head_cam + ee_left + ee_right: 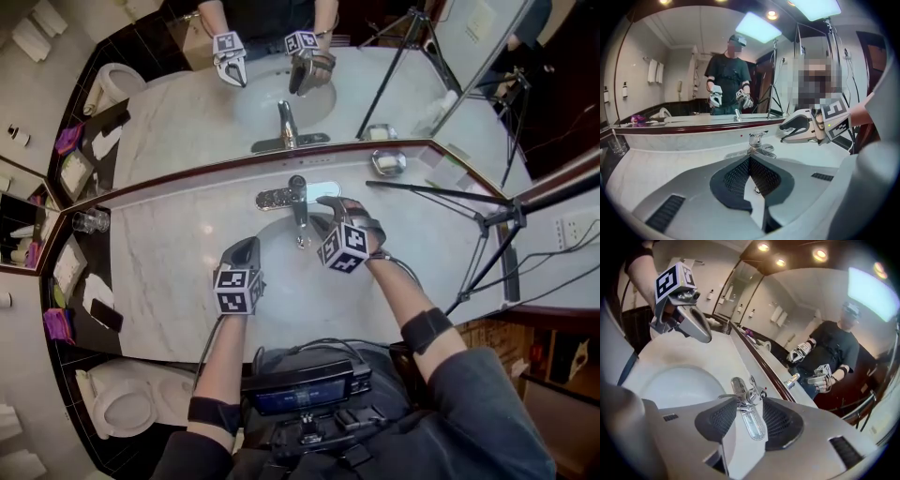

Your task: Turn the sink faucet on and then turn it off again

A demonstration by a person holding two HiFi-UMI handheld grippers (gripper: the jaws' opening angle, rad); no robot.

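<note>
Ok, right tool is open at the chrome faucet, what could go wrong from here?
1. The right tool stands open with the chrome sink faucet between its pads, neither pressing. Closing from here may miss the lever handle and pinch another part, and polished metal could slip.
2. The black tripod leg lies over the white marble counter close to that arm; a wide swing might knock it.
</note>
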